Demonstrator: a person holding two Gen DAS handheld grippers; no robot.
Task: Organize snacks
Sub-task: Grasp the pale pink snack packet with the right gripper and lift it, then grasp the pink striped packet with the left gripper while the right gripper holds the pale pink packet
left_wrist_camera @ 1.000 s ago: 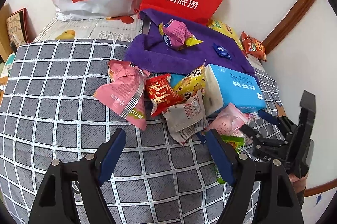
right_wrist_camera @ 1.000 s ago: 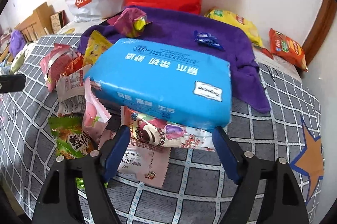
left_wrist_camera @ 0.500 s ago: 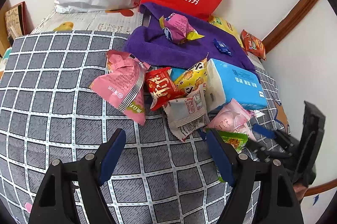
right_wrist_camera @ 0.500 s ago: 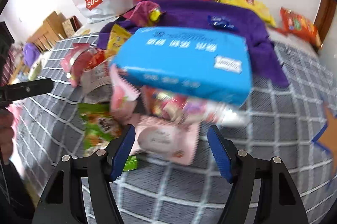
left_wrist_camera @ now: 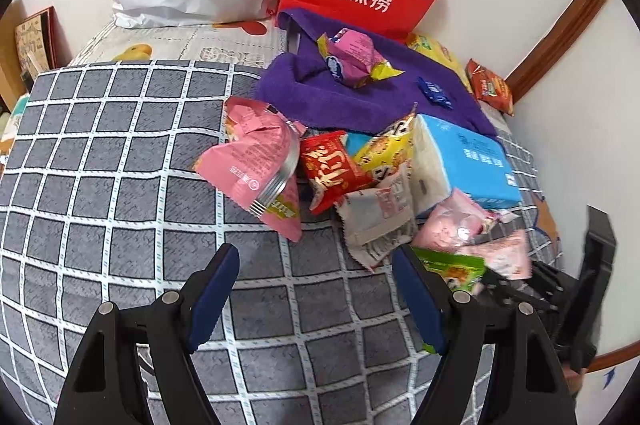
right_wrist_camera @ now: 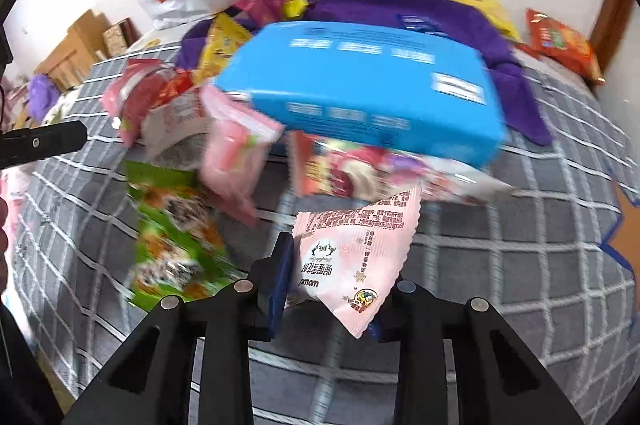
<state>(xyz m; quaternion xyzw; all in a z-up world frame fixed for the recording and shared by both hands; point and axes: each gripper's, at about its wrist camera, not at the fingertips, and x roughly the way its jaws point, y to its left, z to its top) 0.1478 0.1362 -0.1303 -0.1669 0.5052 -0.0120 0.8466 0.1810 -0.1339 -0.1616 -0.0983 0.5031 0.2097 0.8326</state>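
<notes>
The right claw (right_wrist_camera: 334, 289) has just been closing and now pinches the pale pink snack packet (right_wrist_camera: 352, 257) at its lower end, just in front of the snack pile on the checked bed (left_wrist_camera: 120, 217). Light, crinkly and slippery film: grip the flat sealed edge. The left claw (left_wrist_camera: 316, 289) hangs apart, empty

In the right wrist view motion blur smears the blue tissue pack (right_wrist_camera: 368, 85), the green snack bag (right_wrist_camera: 172, 245) and the snack (right_wrist_camera: 360, 177) half hidden under the pack; their print is unreadable. The pale pink packet (right_wrist_camera: 352, 257) covers one finger of the right tongs (right_wrist_camera: 332, 281). In the left wrist view, the right tongs are blurred at the edge.
</notes>
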